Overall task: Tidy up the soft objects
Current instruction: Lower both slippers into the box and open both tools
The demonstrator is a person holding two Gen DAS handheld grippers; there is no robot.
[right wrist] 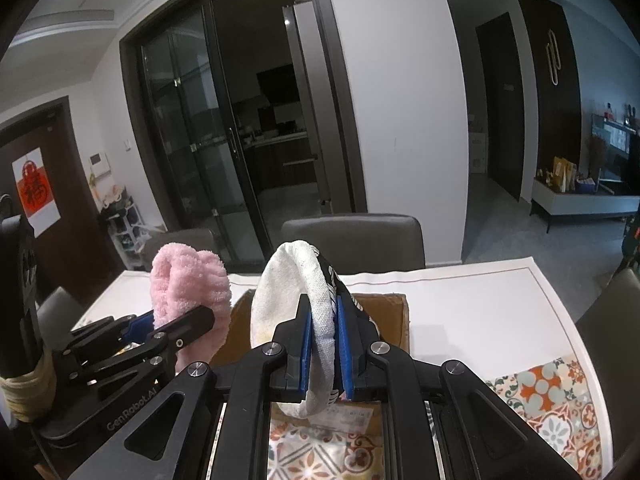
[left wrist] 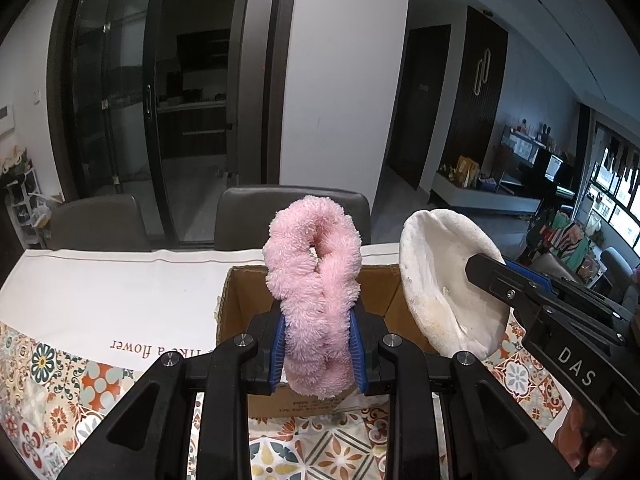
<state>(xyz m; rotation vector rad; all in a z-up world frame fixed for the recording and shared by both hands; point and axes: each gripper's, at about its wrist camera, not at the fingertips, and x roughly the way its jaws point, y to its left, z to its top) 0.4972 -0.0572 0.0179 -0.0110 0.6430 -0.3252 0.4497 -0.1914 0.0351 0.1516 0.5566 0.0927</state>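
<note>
table (left wrist: 36,380) – patterned cloth | on it – white runner (left wrist: 120,296), cardboard box (left wrist: 240,312)

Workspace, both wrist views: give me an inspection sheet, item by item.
Surface: table under a white cloth, with a patterned tile-print cloth nearer the cameras.
Job's things: pink fluffy scrunchie and white fabric piece, both held up over an open cardboard box.
Clutter: nothing seen on the table besides the box.
Grippers: left gripper shut on the scrunchie; right gripper shut on the white fabric piece.
Cables: nothing seen.
Surroundings: grey chairs behind the table, dark glass sliding doors, a low cabinet at the right.
</note>
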